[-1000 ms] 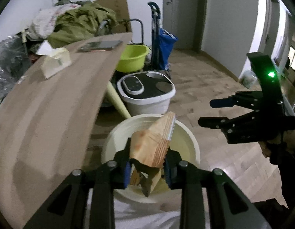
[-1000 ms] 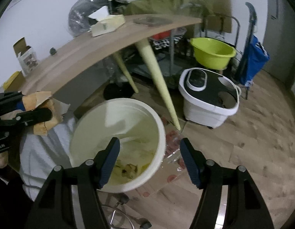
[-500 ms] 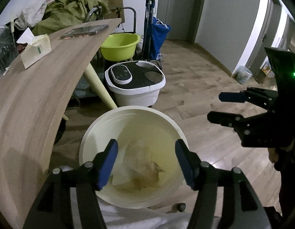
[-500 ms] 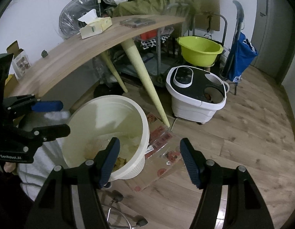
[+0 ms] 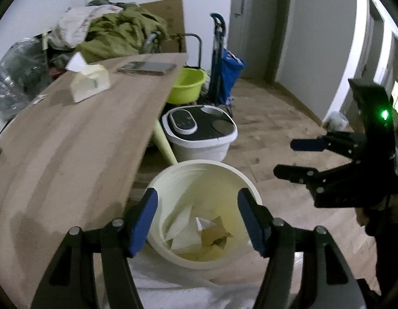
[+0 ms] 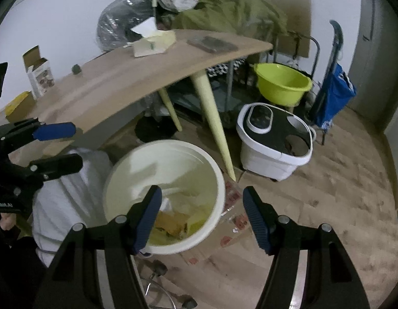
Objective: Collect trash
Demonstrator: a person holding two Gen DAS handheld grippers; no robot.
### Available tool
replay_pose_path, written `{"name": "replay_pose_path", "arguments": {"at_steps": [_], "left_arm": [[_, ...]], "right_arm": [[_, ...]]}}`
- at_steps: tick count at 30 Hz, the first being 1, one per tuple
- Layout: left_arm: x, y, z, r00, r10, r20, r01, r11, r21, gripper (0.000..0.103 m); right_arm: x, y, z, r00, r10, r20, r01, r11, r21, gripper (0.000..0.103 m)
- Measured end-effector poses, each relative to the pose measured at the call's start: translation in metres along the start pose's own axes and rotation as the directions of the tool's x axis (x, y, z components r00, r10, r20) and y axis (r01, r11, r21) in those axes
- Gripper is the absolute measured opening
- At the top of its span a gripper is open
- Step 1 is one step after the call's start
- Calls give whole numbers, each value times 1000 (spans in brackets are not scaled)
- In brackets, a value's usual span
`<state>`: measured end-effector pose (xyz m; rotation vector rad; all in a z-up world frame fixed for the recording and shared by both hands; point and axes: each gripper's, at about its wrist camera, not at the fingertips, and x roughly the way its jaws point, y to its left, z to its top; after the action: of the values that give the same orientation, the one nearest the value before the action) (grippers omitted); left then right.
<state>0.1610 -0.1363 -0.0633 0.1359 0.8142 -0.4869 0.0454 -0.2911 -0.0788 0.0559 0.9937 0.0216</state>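
A cream round trash bin [image 5: 173, 180] stands on the floor beside the wooden table; it also shows in the right wrist view [image 6: 137, 164]. Paper and brown trash [image 5: 211, 234] lie inside it, also seen in the right wrist view [image 6: 173, 222]. My left gripper [image 5: 199, 219] is open and empty above the bin. My right gripper [image 6: 201, 216] is open and empty above the bin's right rim. The right gripper [image 5: 291, 157] shows at the right of the left wrist view, the left gripper [image 6: 62, 146] at the left of the right wrist view.
The wooden table [image 5: 70, 139] carries a tissue pack [image 5: 88, 85] and a dark flat device [image 5: 147, 67]. A white foot-bath tub [image 6: 276, 139], a green basin [image 6: 283, 83] and a blue trolley bag [image 6: 335, 95] stand beyond. Flattened cardboard [image 6: 232, 221] lies by the bin.
My left gripper opened and let go of the brown paper trash, which dropped into the bin. Both grippers have shifted slightly over the bin.
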Motion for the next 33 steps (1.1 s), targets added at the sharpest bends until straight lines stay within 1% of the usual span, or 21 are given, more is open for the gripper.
{"name": "replay_pose_path", "arguments": {"at_steps": [4, 10, 11, 12, 14, 17, 18, 21, 23, 24, 25, 27, 29, 32, 33], "left_arm": [[-22, 12, -4, 998, 42, 39, -41, 998, -38, 66], [-50, 36, -12, 991, 95, 91, -85, 990, -108, 67], [-56, 41, -15, 988, 114, 101, -101, 987, -124, 68], [-59, 42, -16, 986, 127, 104, -113, 985, -131, 68], [-68, 50, -19, 981, 160, 106, -144, 978, -149, 68], [-82, 60, -24, 968, 222, 114, -199, 962, -186, 68], [-86, 62, -25, 966, 232, 117, -207, 959, -195, 68], [-101, 69, -30, 950, 284, 130, -248, 939, -237, 70], [-110, 72, -32, 940, 309, 144, -266, 929, -258, 72], [-116, 73, -34, 932, 328, 154, -280, 921, -271, 74], [-119, 72, -34, 927, 341, 158, -290, 916, -278, 75], [-126, 72, -36, 917, 363, 167, -306, 907, -291, 80], [-137, 73, -38, 902, 389, 186, -322, 895, -310, 83], [-148, 72, -40, 887, 415, 201, -337, 881, -331, 85], [-153, 71, -40, 876, 435, 207, -354, 873, -336, 86]], "right_arm": [[1, 17, 11, 1000, 19, 12, -19, 999, -32, 64], [1, 39, 28, 996, 78, 42, -74, 994, -79, 64], [1, 42, 31, 995, 86, 46, -82, 993, -84, 65], [2, 46, 34, 994, 98, 50, -93, 992, -90, 69], [1, 55, 38, 991, 117, 61, -111, 989, -102, 71], [0, 65, 47, 986, 148, 70, -138, 981, -132, 74], [0, 68, 49, 985, 154, 72, -142, 980, -142, 75], [-1, 77, 57, 981, 174, 80, -158, 972, -177, 75], [-5, 83, 63, 978, 190, 91, -169, 966, -197, 75], [-7, 84, 67, 976, 196, 97, -173, 963, -206, 75], [-10, 87, 71, 974, 202, 106, -175, 960, -218, 79], [-15, 88, 75, 971, 209, 120, -177, 956, -234, 82], [-21, 91, 81, 967, 222, 129, -184, 950, -252, 82], [-30, 97, 89, 961, 239, 138, -193, 939, -283, 83], [-33, 99, 91, 960, 242, 141, -193, 937, -292, 83]]}}
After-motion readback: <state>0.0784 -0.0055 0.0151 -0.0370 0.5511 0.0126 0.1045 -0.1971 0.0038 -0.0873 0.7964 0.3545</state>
